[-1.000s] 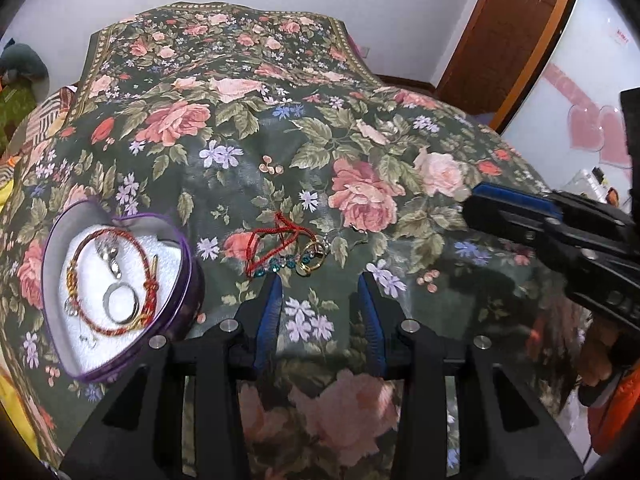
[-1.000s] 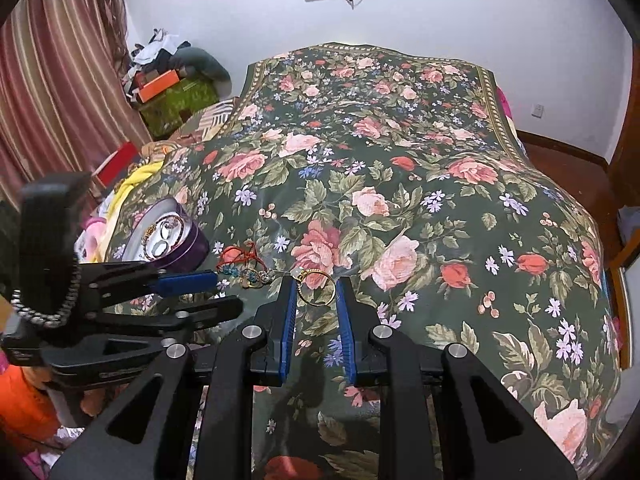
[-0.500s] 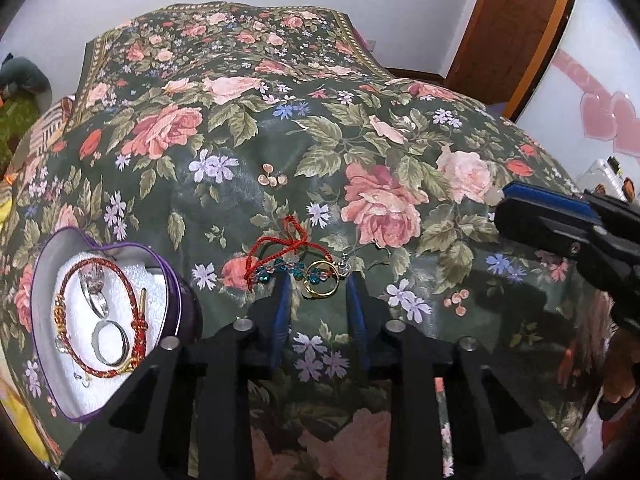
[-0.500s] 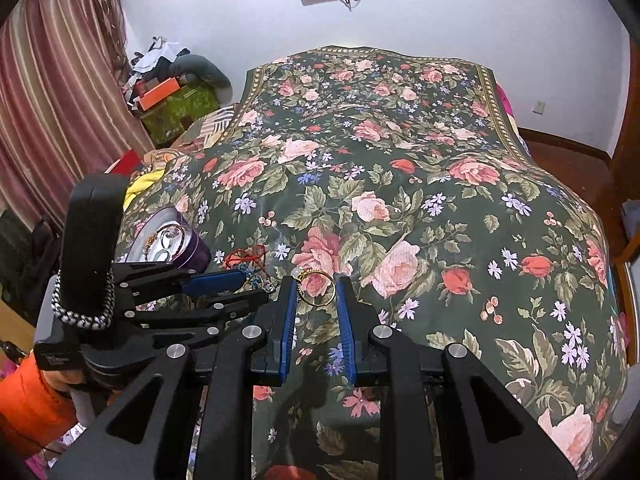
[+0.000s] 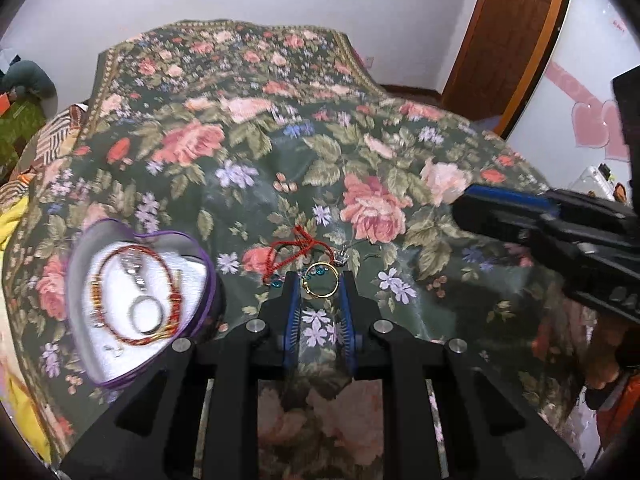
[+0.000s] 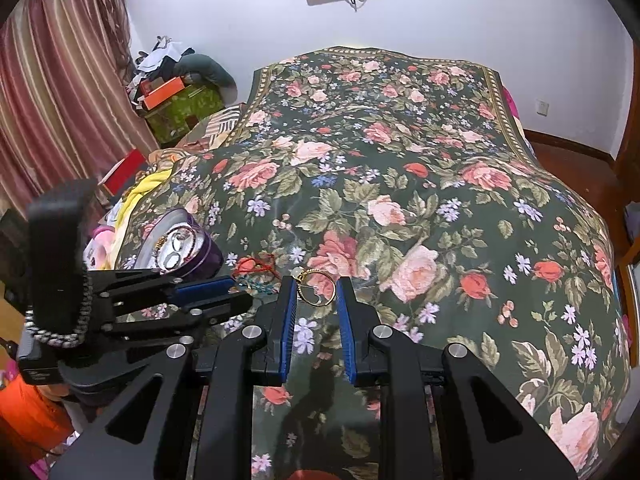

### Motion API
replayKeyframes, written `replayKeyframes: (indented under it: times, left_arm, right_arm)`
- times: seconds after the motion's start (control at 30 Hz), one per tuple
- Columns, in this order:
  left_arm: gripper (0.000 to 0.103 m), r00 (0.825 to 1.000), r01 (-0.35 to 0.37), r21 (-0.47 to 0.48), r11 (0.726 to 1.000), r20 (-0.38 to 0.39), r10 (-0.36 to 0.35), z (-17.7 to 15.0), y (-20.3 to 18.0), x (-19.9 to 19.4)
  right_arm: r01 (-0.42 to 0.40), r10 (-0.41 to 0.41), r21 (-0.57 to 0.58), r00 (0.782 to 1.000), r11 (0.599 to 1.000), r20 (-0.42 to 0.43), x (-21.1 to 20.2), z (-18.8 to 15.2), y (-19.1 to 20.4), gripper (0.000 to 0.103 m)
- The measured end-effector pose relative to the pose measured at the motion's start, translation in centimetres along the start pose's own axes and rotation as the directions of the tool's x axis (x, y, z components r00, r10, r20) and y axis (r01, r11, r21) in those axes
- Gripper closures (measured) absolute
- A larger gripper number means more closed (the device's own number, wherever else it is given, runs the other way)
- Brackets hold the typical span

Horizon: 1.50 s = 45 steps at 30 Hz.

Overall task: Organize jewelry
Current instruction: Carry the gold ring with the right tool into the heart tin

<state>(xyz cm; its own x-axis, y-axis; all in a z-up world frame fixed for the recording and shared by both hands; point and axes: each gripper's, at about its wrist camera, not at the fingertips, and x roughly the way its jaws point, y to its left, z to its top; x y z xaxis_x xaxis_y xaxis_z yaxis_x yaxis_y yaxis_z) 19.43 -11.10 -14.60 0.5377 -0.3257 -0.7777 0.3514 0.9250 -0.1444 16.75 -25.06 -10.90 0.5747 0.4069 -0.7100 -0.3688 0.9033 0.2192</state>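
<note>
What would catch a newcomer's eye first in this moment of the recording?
The dark floral bedspread fills both views. On it, straight ahead of the left gripper, lies a small tangle of jewelry: a gold ring between the fingertips and a red cord bracelet just beyond. Left of that sits a purple heart-shaped box with a white lining, already holding a red-and-gold bracelet and a silver ring.

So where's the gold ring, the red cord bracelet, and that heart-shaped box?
gold ring [image 5: 321,280]: left wrist view, the band's rim.
red cord bracelet [image 5: 294,246]: left wrist view, the knotted cord.
heart-shaped box [image 5: 76,280]: left wrist view, inner left wall.
</note>
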Motion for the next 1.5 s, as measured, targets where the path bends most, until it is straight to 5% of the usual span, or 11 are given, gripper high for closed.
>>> replayKeyframes:
  times: [0.23,0.73,0.97,1.5]
  left_arm:
    - [0.085,0.996,-0.002,-0.037,0.999,0.093,0.006,0.3,1.6,-4.1]
    - [0.085,0.957,-0.117,-0.153,0.981,0.246,0.152,-0.2,8.3,-11.0]
    - [0.085,0.954,-0.126,-0.186,0.974,0.245,0.171,-0.8,10.1,-11.6]
    - [0.085,0.977,-0.091,-0.186,0.978,0.174,0.124,-1.8,10.5,-7.7]
  right_arm:
    - [-0.018,0.018,-0.024,1.0,1.0,0.015,0.1,1.0,1.9,0.085]
    - [-0.075,0.079,-0.101,0.996,0.992,0.039,1.2,3.3,7.1,0.085]
    - [-0.099,0.101,-0.118,0.995,0.988,0.017,2.6,3.5,8.6,0.085]
    - [-0.126,0.117,-0.134,0.99,0.983,-0.076,6.4,2.7,10.2,0.085]
